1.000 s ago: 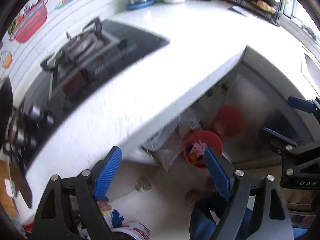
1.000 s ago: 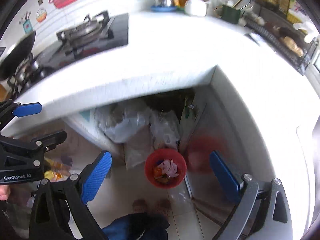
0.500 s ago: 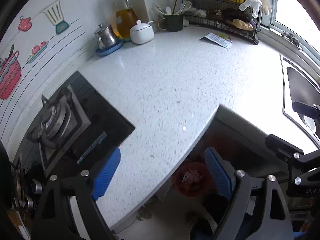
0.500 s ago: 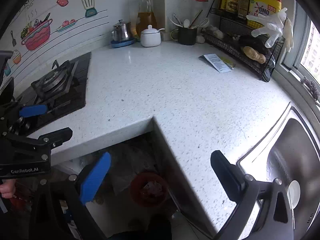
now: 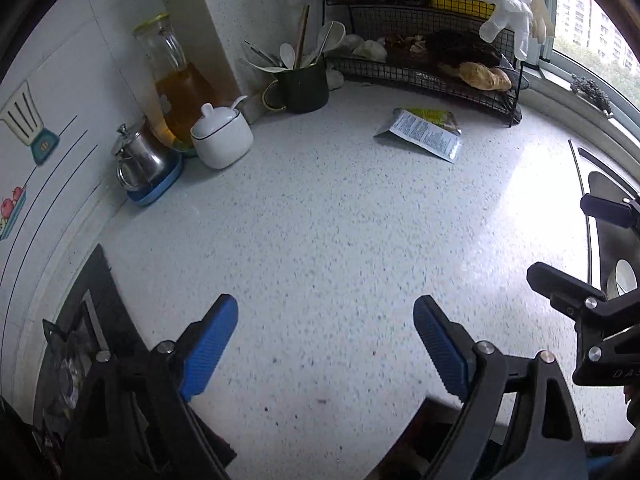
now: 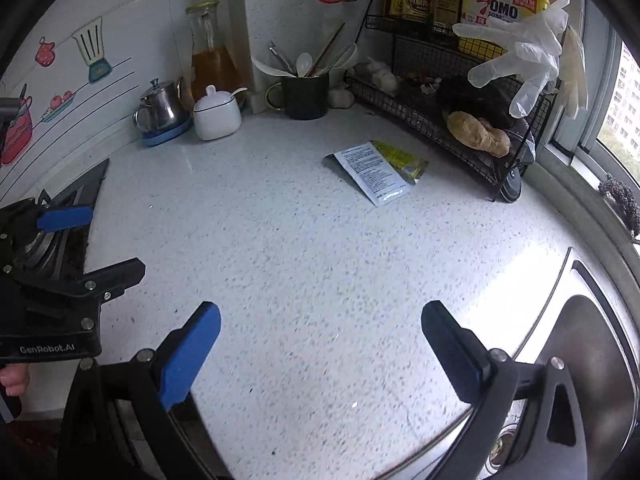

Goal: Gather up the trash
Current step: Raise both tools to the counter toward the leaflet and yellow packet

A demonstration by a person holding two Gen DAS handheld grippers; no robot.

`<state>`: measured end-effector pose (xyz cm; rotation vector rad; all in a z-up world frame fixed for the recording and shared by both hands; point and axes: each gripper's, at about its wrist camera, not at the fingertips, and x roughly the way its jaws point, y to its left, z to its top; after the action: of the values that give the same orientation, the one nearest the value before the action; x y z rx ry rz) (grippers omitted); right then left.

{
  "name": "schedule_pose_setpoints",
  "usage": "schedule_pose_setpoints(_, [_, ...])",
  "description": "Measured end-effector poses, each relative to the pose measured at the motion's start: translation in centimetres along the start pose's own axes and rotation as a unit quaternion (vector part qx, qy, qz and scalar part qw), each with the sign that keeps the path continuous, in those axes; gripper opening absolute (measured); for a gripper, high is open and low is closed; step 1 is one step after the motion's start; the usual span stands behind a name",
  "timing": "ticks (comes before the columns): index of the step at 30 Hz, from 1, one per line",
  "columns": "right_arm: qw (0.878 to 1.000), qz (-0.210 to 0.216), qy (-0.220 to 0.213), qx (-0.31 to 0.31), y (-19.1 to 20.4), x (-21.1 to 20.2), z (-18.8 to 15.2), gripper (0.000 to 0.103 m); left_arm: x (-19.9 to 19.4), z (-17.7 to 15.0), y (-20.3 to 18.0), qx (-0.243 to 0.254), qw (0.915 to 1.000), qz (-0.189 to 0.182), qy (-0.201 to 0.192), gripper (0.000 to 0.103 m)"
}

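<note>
Across the counter (image 6: 304, 264), your view had swung up from the floor: a second earlier both cameras looked under the worktop at the red bin, and now that bin was out of frame. That put you on the search leg, hunting the next piece of trash. Sink (image 6: 592, 344) sat at right, hob (image 5: 76, 344) at left, wire rack (image 6: 452, 120) at back. The one clear candidate, a flat packet (image 6: 376, 172), lay on the counter just before the rack, well ahead of both tongs. Left gripper (image 5: 326, 340) was widening, jaws empty. Right gripper (image 6: 320, 344) stood wide, nothing between the pads. Packet print was too small to read; whether anything lay folded under it, you couldn't tell. Sink bowl was cut off by the frame.
</note>
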<state>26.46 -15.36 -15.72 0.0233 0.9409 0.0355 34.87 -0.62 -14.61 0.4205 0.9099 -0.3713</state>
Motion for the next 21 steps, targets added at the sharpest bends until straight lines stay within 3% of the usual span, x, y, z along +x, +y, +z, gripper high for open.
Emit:
schedule_pose_setpoints(12, [1.0,-0.019,0.017,0.015,-1.6,5.4,6.6,0.1,6.5,8.2,-0.2,0.022,0.9994,-0.017,0.018,0.091])
schedule_pose_setpoints(21, [0.999,-0.032,0.035,0.022,-2.6,10.3,10.6,0.101,11.0,11.9,0.5,0.028,0.9986,-0.028,0.035,0.091])
